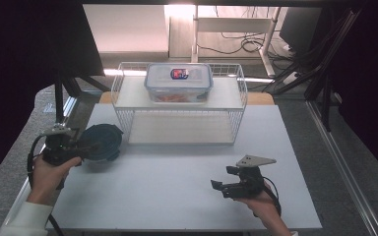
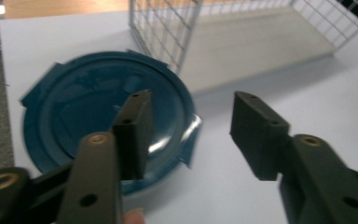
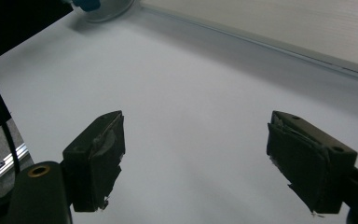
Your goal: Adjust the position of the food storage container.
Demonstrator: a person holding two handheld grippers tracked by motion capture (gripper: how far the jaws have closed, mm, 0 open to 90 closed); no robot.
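Note:
A round dark-blue lid with small tabs on its rim lies on the white table at the left, in front of the wire rack's left corner. My left gripper hovers at the lid's near edge with its jaws apart. One jaw is over the lid, the other over bare table, and nothing is pressed between them. My right gripper rests low over the table at the front right, open and holding nothing.
A white wire rack stands at the back centre of the table. On its top shelf sits a clear rectangular box with a blue-rimmed lid. The rack's lower shelf is bare. The table's left edge lies close beside the lid.

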